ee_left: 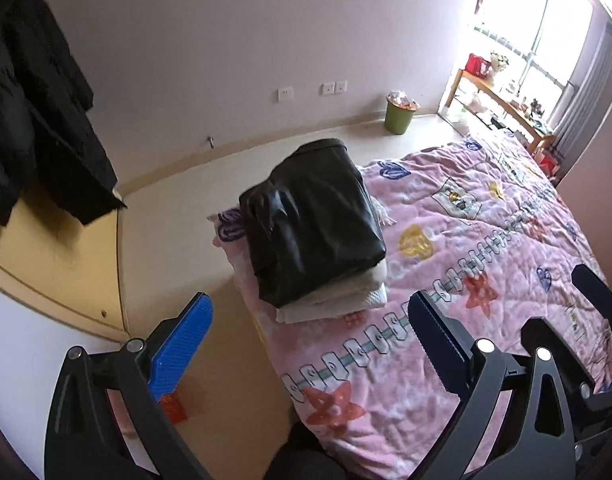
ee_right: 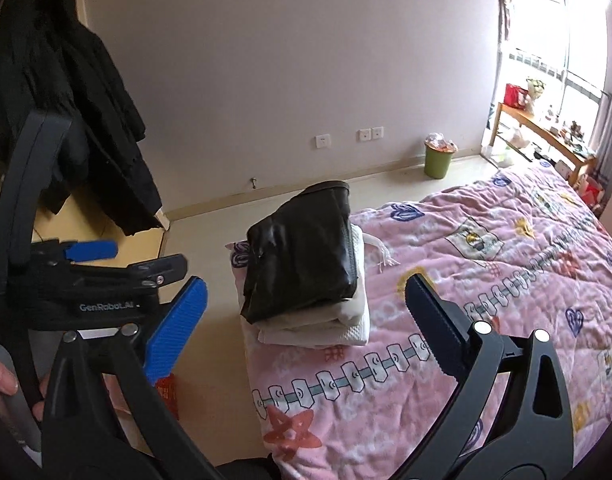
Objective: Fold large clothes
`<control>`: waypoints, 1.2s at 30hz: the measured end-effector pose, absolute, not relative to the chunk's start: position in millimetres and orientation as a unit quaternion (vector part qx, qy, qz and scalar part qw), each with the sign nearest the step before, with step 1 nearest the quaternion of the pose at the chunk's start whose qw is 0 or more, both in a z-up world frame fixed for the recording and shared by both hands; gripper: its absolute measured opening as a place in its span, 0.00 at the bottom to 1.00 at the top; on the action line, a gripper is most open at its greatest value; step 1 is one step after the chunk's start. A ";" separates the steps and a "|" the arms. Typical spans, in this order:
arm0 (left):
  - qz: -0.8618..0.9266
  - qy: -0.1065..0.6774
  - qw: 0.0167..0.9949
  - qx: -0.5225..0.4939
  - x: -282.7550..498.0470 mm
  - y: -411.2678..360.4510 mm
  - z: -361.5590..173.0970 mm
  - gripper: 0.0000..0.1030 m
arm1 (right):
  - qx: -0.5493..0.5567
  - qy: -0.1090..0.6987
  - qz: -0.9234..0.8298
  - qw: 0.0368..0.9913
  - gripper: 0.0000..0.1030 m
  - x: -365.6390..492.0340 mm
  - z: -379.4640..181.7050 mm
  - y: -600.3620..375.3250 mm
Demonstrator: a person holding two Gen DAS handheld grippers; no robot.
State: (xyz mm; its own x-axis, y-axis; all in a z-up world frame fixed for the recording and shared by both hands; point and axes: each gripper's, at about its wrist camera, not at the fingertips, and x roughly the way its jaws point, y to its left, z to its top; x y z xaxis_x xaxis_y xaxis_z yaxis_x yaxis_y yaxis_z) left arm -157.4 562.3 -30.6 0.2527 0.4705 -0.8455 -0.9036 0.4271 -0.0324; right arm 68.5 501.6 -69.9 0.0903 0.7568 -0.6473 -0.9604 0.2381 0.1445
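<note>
The right gripper [ee_right: 306, 320] and left gripper [ee_left: 309, 336] both hang spread wide and empty above the pink quilt [ee_left: 485, 240]. Just beyond them the folded black leather jacket [ee_right: 306, 256] lies on folded white clothes [ee_right: 329, 324], at the quilt's corner. Judged finished, the stack is best left alone; the quilt beyond it is open.

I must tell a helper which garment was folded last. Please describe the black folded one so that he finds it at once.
Find the bed with the pink quilt. At its corner nearest the hanging dark coats lies a small pile. The black jacket is on top, shiny like leather, above the white folded cloth.
</note>
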 end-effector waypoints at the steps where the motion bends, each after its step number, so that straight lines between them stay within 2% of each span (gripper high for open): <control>1: 0.461 0.399 0.743 -0.275 -156.8 564.6 -31.2 0.92 | -0.160 0.317 0.593 0.722 0.94 71.6 -69.9 501.4; 19: 0.476 0.382 0.741 -0.281 -167.3 570.6 -31.9 0.92 | -0.149 0.315 0.580 0.736 0.94 79.8 -63.2 498.8; 24: 0.472 0.395 0.741 -0.269 -167.3 564.6 -33.0 0.92 | -0.141 0.337 0.592 0.718 0.94 78.1 -60.6 500.8; 36: 0.457 0.405 0.743 -0.275 -165.3 554.0 -41.7 0.92 | -0.160 0.332 0.585 0.723 0.94 72.4 -61.7 498.7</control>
